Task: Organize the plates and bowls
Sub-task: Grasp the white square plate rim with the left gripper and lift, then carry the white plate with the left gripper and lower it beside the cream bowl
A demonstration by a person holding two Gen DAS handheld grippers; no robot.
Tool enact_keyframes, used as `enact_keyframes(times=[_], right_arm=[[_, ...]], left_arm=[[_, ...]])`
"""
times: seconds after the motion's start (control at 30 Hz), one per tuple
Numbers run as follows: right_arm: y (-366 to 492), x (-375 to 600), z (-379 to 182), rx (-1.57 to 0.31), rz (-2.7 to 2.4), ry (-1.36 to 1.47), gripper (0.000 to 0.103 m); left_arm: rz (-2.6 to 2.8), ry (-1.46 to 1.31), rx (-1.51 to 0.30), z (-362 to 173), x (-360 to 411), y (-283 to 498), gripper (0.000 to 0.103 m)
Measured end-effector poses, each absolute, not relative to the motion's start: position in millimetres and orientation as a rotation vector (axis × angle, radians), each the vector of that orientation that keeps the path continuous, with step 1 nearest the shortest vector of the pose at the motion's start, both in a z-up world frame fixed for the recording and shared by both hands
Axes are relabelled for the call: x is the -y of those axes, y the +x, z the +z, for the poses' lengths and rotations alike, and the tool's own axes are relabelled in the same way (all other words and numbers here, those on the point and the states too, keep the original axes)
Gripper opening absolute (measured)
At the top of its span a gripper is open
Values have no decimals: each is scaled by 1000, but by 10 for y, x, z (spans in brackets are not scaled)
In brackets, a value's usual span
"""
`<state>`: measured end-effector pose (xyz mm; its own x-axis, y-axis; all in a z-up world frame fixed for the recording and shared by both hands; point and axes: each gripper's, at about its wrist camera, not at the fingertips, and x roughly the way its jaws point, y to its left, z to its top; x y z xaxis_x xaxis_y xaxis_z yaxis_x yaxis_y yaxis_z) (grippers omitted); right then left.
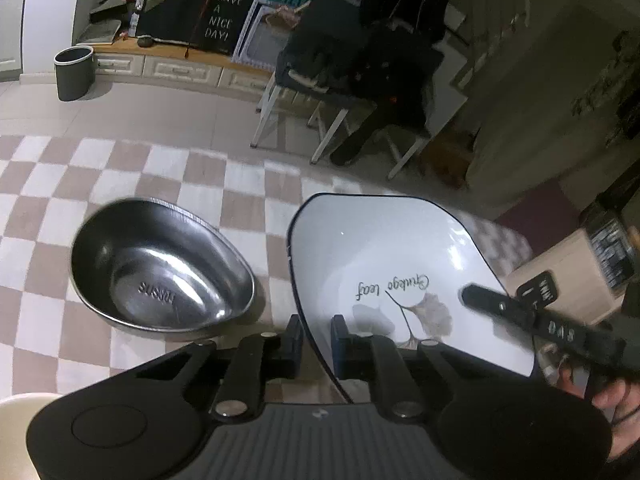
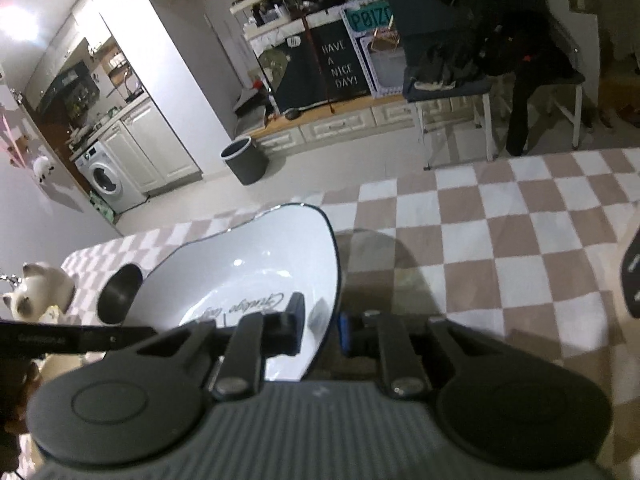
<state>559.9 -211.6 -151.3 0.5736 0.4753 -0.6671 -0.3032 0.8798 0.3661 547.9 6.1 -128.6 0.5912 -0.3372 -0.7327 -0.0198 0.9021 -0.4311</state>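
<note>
A white plate [image 1: 400,248] with a dark rim and a leaf print sits tilted over the checkered tablecloth [image 1: 120,168]. My left gripper [image 1: 316,340] is shut on the plate's left rim, one finger above and one below. My right gripper [image 2: 320,330] is shut on the opposite rim of the same plate [image 2: 256,264]. In the left wrist view the right gripper [image 1: 471,294] reaches over the plate's right side. A steel bowl [image 1: 160,272] stands upright on the cloth just left of the plate, apart from it.
A pale box [image 1: 560,276] stands at the table's right end, cat figurines [image 2: 36,288] at the other. Beyond the table's far edge are a grey bin [image 2: 244,160] on the floor and a chair [image 2: 452,84] with dark clothes. A hand [image 1: 616,396] holds the right gripper.
</note>
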Motion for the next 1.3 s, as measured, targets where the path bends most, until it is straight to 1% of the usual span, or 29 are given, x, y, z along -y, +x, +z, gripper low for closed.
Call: enact_keyframes(times=[0.13,0.27,0.43,0.67,0.9,1.03,1.2,1.3], right_arm=[[5381,2138,-1289,-814,476,227,16],[5154,2082,-1043,-797,487,220,15],[4881,1981,-748,-785,501,262,15],[4491,1707,-477,-765,516,295,15],[4045,1363,-356,-772,549,282,15],[3811,1179,-341,-774,559,267,15],[3479,1013,-467,-843,556,254,15],[3361,942,-633,-891,550,254,15]], left_arm=[[-197,-443,-875,-1039,-130,5352,13],[-203,-449,-821,-717,-235,5180,9],[-199,-419,-779,-350,-375,4898,9],[-181,-417,-732,29,-699,4231,9],[-155,-421,-724,169,-1051,3466,9],[-122,-402,-726,164,-1170,3070,9],[-107,-419,-757,-17,-1328,2639,9],[-101,-423,-798,-188,-1376,2451,9]])
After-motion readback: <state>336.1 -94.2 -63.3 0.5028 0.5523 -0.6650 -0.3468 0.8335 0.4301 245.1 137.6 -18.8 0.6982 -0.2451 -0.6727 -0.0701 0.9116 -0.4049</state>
